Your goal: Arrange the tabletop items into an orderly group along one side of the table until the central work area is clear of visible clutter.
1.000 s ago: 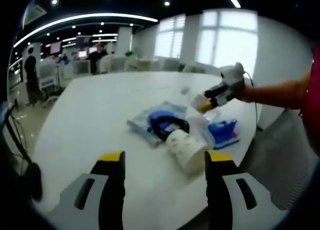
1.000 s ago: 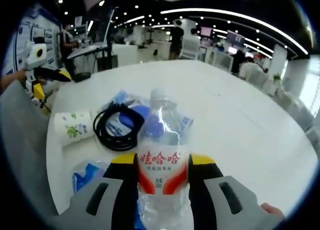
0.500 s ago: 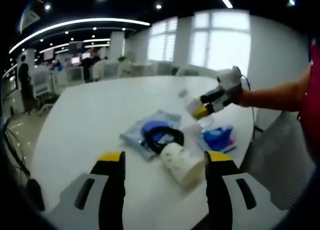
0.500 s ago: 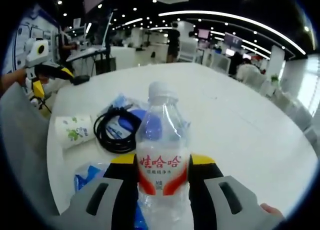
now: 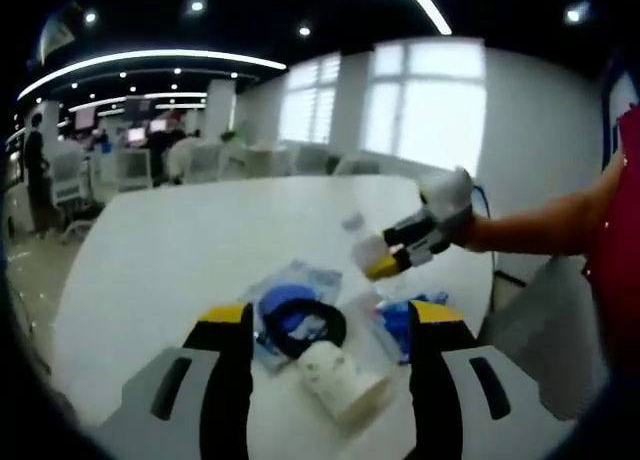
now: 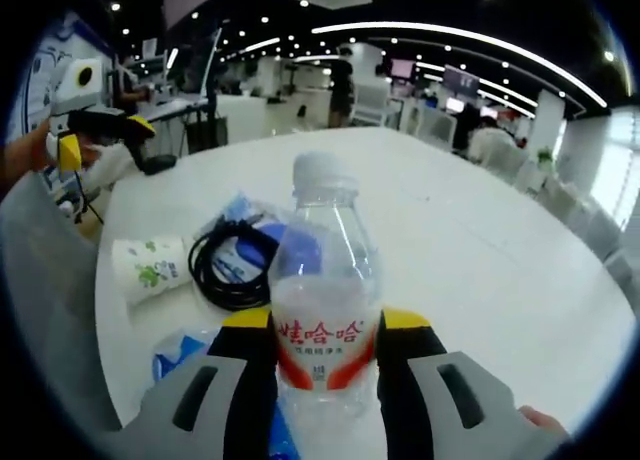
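Left gripper view: our left gripper (image 5: 326, 365) hangs above the near edge of the white table (image 5: 190, 230), its jaws spread wide and gripping nothing. Between them we see the paper cup (image 5: 340, 378) lying on its side, touching the coiled black cable (image 5: 296, 328), which rests on a flat plastic packet (image 5: 290, 300). A blue pack (image 5: 400, 320) lies just to the right. Further right, the right gripper (image 5: 405, 248) comes in on a person's arm, carrying the water bottle (image 5: 362, 248) over the clutter. We judge the cup the risk here: on its side it can roll off the near edge if we nudge it when closing.

Right gripper view: our right gripper (image 6: 324, 365) is clenched on the water bottle (image 6: 322, 280), which stands upright between the jaws, gripped low at the red label. Beyond it lie the black cable (image 6: 225, 270) on its packet, the cup (image 6: 148, 265) to the left, and the blue pack (image 6: 180, 355) near the jaws. The left gripper (image 6: 95, 130) shows at far left. The grip sits low on a thin, clear bottle, so we think it could tip or slip if we swing fast, and setting it down blind could catch the cable.
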Tool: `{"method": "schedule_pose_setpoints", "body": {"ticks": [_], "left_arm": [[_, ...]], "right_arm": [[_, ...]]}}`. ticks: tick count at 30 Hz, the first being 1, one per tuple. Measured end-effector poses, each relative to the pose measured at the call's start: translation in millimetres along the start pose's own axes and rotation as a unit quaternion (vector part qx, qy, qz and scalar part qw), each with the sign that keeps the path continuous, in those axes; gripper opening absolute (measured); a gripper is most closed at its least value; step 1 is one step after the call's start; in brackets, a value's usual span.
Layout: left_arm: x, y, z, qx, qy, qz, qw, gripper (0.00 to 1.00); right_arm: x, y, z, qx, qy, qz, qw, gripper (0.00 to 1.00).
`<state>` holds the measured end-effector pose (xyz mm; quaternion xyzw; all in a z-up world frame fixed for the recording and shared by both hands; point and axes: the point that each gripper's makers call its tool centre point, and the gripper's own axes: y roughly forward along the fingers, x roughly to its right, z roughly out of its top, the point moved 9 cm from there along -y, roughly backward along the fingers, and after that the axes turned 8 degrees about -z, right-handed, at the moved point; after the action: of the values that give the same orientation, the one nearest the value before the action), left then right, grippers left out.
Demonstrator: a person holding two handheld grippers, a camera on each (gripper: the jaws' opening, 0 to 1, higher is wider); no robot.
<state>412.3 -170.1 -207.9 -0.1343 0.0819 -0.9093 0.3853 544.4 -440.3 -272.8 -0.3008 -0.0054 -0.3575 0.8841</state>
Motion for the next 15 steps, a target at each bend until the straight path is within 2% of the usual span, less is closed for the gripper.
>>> {"method": "schedule_pose_setpoints", "body": {"ticks": [6,11,15], "left_arm": [[9.1,17,14.3,0.001,0.017,-0.016,0.9997,0.58],[18.9,35,29.9,-0.002,0.041,-0.029,0.9988,0.58],[24.3,48,45.2,0.013,0.053,-0.026,0.9982,0.57]], "right_arm": [[-4,-5,11.3,0.01,-0.002,0.0,0.9999,0.37],[-12,-12,32.8,0.037,-0.009,0.003,0.9993,0.37],[-21,-18,50.0,0.057,-0.01,0.006,0.9983,0.37]]}}
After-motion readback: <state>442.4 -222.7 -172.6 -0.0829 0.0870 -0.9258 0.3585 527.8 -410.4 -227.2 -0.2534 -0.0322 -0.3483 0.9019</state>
